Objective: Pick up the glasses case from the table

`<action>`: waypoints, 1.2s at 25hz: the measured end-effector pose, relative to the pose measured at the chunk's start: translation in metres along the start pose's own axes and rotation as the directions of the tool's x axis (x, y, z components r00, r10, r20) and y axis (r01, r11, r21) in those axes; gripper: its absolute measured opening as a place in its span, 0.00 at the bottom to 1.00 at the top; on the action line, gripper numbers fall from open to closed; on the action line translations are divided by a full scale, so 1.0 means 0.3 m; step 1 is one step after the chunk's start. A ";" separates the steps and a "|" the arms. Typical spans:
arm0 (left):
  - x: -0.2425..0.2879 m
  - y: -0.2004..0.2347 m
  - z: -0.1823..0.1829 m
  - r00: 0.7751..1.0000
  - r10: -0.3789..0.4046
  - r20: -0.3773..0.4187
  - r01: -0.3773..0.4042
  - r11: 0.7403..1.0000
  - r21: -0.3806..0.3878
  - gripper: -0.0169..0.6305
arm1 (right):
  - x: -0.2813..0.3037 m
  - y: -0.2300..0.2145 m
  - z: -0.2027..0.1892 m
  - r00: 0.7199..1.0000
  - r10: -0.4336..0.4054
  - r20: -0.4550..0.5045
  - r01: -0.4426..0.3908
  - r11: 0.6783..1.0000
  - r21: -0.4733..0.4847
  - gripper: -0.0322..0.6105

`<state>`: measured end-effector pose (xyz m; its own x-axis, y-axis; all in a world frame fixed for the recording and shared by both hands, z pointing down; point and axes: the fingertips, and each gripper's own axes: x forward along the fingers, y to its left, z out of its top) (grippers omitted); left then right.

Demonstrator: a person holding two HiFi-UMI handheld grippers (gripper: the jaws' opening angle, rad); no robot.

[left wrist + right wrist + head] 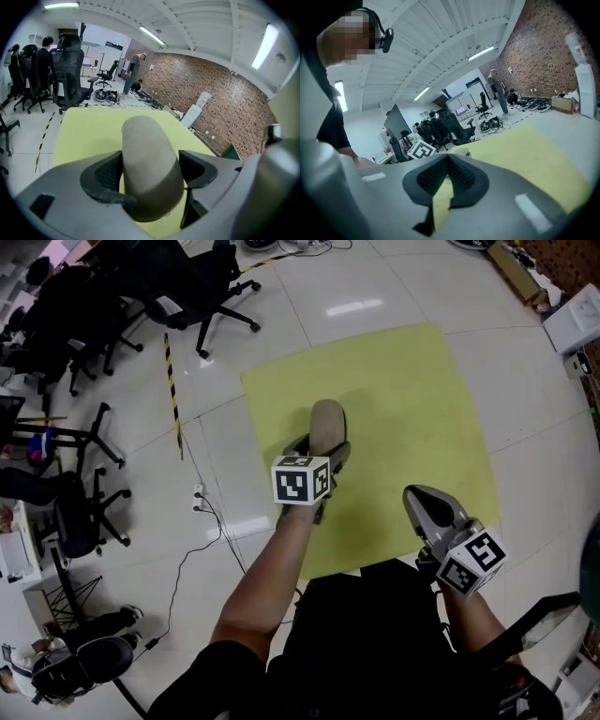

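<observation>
One glasses case (326,420), a rounded taupe oblong, sits between the jaws of the left tongs (323,446) over the yellow-green surface (412,399), roughly at its middle. In the left gripper view the left tongs (150,164) are clenched on the glasses case (145,140): the two dark ribbed pads stand wide apart and hug its near end on either side, while its far end points away over the surface (84,136).

There are two tongs in all. The right tongs (420,501) hover near the front edge of the surface, well apart from the case. In the right gripper view the right tongs (449,159) are clenched on nothing, the pad tips meeting, with only a yellow sliver of the surface (534,150) visible below them.

Each of the tongs carries one marker cube, two together: one (301,480) on the left and one (472,562) on the right.

On the tiled floor (356,296) lies one black-and-yellow striped strip (172,381). Several black office chairs (202,282) stand on the floor at the left; their exact number is hard to tell.
</observation>
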<state>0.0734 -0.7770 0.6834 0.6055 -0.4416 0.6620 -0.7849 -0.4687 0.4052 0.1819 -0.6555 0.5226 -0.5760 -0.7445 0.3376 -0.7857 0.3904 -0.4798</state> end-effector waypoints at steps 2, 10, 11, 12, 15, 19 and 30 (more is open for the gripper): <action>-0.062 -0.009 0.007 1.000 -0.017 0.022 0.017 1.000 0.013 0.61 | 0.001 0.050 -0.001 1.000 0.003 0.007 -0.003 1.000 -0.012 0.05; -0.332 -0.080 0.011 0.985 -0.114 0.130 0.105 0.992 0.075 0.61 | -0.035 0.240 -0.049 0.999 -0.014 0.046 0.017 0.999 -0.052 0.05; -0.368 -0.090 0.008 0.981 -0.129 0.145 0.118 0.990 0.079 0.61 | -0.045 0.265 -0.059 0.998 -0.018 0.053 0.021 0.998 -0.056 0.05; -0.404 -0.101 0.006 0.977 -0.142 0.159 0.130 0.988 0.084 0.61 | -0.056 0.289 -0.068 0.998 -0.022 0.059 0.025 0.998 -0.060 0.05; -0.513 -0.131 0.010 0.962 -0.181 0.203 0.163 0.981 0.102 0.61 | -0.083 0.358 -0.086 0.996 -0.032 0.079 0.038 0.997 -0.074 0.05; -0.658 -0.164 0.013 0.937 -0.229 0.265 0.205 0.972 0.116 0.61 | -0.120 0.452 -0.088 0.992 -0.039 0.118 0.051 0.994 -0.098 0.05; -0.929 -0.280 0.023 0.883 -0.275 0.380 0.229 0.960 0.161 0.61 | -0.199 0.550 -0.026 0.988 -0.001 0.153 0.026 0.986 -0.164 0.05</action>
<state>-0.0285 -0.6196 0.4605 0.8003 -0.5521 0.2337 -0.5935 -0.6743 0.4393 0.0847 -0.5425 0.4296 -0.5342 -0.8187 0.2105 -0.8269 0.4542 -0.3317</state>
